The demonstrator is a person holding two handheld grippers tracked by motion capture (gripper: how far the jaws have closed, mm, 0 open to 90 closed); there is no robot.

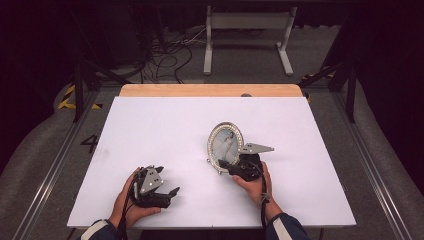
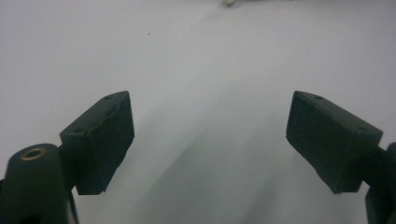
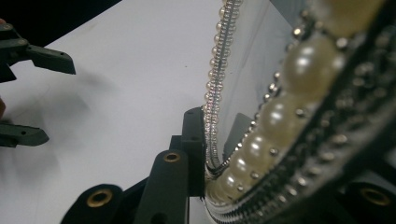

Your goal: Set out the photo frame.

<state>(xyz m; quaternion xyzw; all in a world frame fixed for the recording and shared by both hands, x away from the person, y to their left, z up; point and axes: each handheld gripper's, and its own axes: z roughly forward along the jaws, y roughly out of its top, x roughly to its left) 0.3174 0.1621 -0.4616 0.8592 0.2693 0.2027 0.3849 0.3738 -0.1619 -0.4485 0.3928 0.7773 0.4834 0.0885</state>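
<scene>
An oval mirror (image 1: 225,145) with a pearl-beaded rim stands tilted on edge on the white table (image 1: 165,125), right of centre. My right gripper (image 1: 228,168) is shut on its lower rim, held from the near side. In the right gripper view the left jaw presses flat against the beaded edge of the mirror (image 3: 280,88), while the other jaw is hidden behind the rim. My left gripper (image 1: 169,180) rests low near the front left of the table, open and pointing right. Its pads (image 2: 105,140) stand wide apart over bare white surface. From the right gripper view the left gripper (image 3: 35,95) appears far left, jaws apart.
A wooden strip (image 1: 210,90) runs along the table's far edge. Beyond it on the floor are a white metal stand (image 1: 247,30) and loose cables (image 1: 170,55). Metal rails run along both sides of the table.
</scene>
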